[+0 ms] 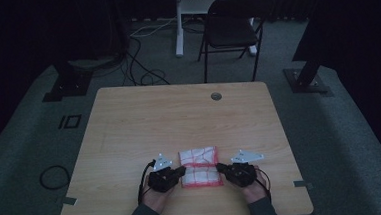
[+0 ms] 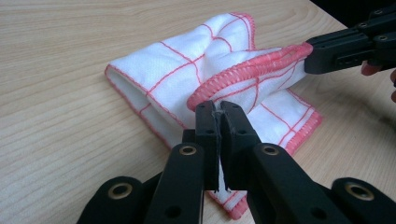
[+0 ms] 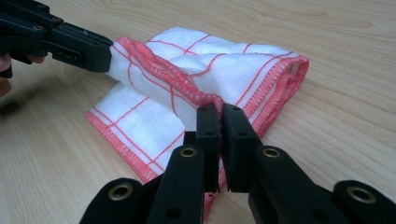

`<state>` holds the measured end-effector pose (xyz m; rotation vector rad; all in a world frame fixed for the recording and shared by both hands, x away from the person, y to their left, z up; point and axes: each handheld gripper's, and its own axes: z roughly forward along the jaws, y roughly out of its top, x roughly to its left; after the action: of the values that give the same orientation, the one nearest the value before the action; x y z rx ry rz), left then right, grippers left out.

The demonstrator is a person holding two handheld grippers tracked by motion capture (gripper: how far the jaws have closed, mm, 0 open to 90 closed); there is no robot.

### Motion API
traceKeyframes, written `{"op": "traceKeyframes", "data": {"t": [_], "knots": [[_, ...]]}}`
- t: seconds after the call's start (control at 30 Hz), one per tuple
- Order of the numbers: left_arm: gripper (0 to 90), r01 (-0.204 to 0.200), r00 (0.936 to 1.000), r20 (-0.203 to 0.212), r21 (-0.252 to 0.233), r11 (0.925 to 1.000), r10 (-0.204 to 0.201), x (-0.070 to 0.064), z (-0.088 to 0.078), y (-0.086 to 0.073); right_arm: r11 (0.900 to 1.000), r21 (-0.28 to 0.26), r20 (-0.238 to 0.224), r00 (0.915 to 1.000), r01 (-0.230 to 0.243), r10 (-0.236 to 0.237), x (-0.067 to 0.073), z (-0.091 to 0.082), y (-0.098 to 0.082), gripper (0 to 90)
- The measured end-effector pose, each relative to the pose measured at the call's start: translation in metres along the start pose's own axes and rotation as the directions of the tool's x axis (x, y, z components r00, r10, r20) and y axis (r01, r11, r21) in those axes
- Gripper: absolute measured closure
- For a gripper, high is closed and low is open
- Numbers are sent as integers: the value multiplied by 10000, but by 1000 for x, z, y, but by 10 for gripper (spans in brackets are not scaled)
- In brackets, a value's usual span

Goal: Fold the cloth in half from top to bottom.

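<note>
One white cloth with red grid lines and red stitched hem [image 1: 199, 167], two black two-jaw grippers, left [image 1: 181, 172] and right [image 1: 221, 168], one light wooden table [image 1: 179, 118], one dark folding chair [image 1: 231, 27].

Dark sleeves are being worn on both forearms. The left gripper [image 2: 218, 108] and right gripper [image 3: 220, 112] are being shown as black jaws with brass-ringed holes, grey three-cornered plates and trailing black cables.
</note>
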<state>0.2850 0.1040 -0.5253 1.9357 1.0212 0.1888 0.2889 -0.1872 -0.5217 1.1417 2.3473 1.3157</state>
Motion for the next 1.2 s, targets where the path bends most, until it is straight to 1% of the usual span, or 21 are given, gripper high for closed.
{"op": "traceKeyframes", "data": {"t": [0.13, 0.17, 0.27, 0.3, 0.43, 0.57, 0.63, 0.83, 1.0, 1.07, 1.2], "knots": [[864, -5, 10000, 48, 68, 10000, 4, -2, 0, -3, 10000, 39, -20, 10000, 15, -15, 1, 0, -3, 867], [860, 87, 9999, 100, 85, 9999, -87, -2, 0, -4, 10000, 61, -25, 10000, -3, 3, 1, 0, -4, 866], [855, 94, 9999, 133, 81, 9999, -95, -2, -2, -8, 9999, 136, -87, 10000, -7, 8, 2, -1, -6, 865], [853, 156, 9997, 167, 79, 9998, -157, -3, -3, -9, 9998, 177, -119, 9999, 12, -10, 2, -1, -7, 865], [841, 123, 9998, 167, 143, 9998, -126, -3, -6, -14, 9996, 287, -106, 9999, 45, -42, 3, 0, -9, 862], [835, 146, 9999, 60, 66, 9999, -146, -1, -12, -16, 9996, 264, -101, 9999, 44, -42, 2, -1, -9, 858], [835, 241, 9997, 23, -47, 9997, -241, 1, -15, -16, 9997, 241, -95, 9999, 34, -32, 2, -2, -9, 858], [834, 357, 9993, -89, -433, 9984, -361, 5, -23, -9, 9997, 221, -72, 10000, 70, -68, 2, -4, -10, 852], [830, 296, 9995, -109, -411, 9987, -300, 5, -20, -6, 9999, 111, -35, 9999, 111, -111, 2, -8, -10, 804], [830, 303, 9995, -107, -370, 9989, -307, 4, -18, -7, 10000, -67, -96, 9999, 74, -74, 1, -11, -10, 752], [828, 297, 9995, -59, -276, 9992, -299, 3, -15, -9, 9993, -369, 11, 9999, -104, 105, -1, -16, -9, 721]]}}
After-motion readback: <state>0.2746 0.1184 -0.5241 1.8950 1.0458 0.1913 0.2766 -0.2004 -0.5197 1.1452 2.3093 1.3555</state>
